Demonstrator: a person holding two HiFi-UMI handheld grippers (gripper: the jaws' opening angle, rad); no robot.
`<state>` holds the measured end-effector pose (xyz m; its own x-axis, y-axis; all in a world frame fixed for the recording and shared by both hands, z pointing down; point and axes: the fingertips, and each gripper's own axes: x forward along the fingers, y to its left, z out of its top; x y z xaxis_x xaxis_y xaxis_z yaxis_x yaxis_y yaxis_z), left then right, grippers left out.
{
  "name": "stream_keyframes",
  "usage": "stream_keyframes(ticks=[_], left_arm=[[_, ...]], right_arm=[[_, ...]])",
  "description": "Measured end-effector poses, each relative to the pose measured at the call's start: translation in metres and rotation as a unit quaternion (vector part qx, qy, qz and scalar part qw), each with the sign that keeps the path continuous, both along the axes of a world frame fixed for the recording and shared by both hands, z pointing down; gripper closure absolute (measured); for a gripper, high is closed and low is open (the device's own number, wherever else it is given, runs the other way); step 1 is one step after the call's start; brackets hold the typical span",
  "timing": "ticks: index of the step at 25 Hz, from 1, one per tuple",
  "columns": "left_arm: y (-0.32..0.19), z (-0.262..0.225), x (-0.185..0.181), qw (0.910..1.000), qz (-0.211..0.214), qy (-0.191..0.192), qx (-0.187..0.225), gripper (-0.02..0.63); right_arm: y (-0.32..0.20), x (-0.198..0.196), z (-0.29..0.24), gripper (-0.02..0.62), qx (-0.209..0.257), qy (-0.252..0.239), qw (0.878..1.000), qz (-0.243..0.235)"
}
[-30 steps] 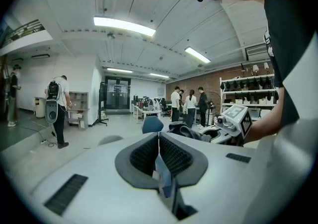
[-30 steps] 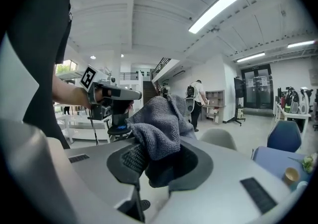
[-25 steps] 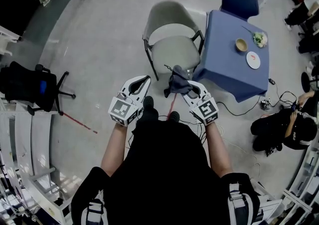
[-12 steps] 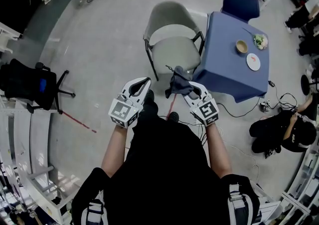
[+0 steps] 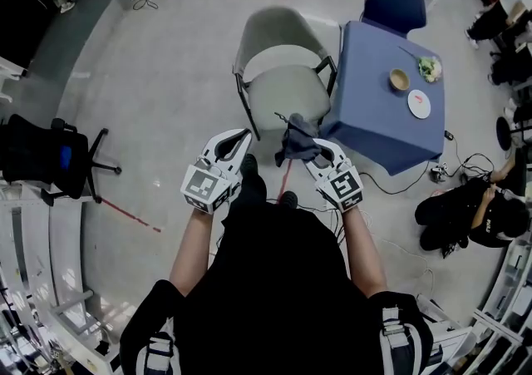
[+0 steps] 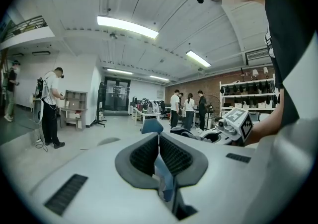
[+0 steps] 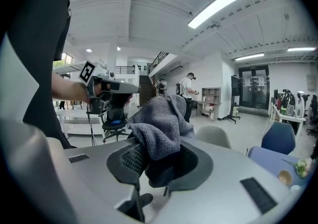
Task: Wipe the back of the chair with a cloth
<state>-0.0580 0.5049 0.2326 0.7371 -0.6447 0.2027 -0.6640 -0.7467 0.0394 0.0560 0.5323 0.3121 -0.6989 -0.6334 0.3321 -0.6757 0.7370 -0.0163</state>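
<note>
Dark grey terry cloth [image 5: 298, 139]: bunched, clamped between jaws of right gripper [image 5: 312, 153]. Pale grey shell chair [image 5: 278, 57] w/ dark legs: upright, just beside blue table [image 5: 374, 107], apart from cloth.

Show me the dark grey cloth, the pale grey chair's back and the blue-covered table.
Dark grey terry cloth [image 5: 297, 140]: head view, on its bunched middle.
Pale grey shell chair [image 5: 273, 28]: head view, on the curved backrest.
Blue-covered table [image 5: 366, 91]: head view, on bare blue covering left of the dishes.
</note>
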Motion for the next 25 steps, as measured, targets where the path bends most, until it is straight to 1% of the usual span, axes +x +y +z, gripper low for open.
stream_keyframes(ticks=[3, 6, 11, 15, 22, 25], left_arm=[[-0.02, 0.005, -0.004, 1.0, 0.007, -0.001, -0.002, 0.58], [-0.046, 0.004, -0.018, 1.0, 0.007, 0.005, -0.005, 0.58], [-0.106, 0.005, -0.049, 0.9998, 0.013, 0.007, -0.012, 0.58], [-0.145, 0.008, -0.063, 0.9996, 0.023, 0.011, -0.013, 0.58], [-0.197, 0.017, -0.083, 0.9985, 0.047, 0.018, -0.022, 0.58], [-0.216, 0.021, -0.09, 0.9981, 0.052, 0.02, -0.026, 0.58]], right_arm=[[-0.018, -0.003, 0.006, 0.477, -0.009, -0.003, 1.0, 0.009], [-0.039, -0.016, 0.006, 0.476, -0.015, -0.003, 1.0, 0.012], [-0.096, -0.045, 0.004, 0.476, -0.012, 0.012, 1.0, 0.014], [-0.127, -0.062, 0.01, 0.472, -0.014, 0.028, 0.999, 0.018], [-0.174, -0.087, 0.024, 0.471, -0.028, 0.042, 0.998, 0.034], [-0.191, -0.096, 0.026, 0.471, -0.035, 0.034, 0.998, 0.042]])
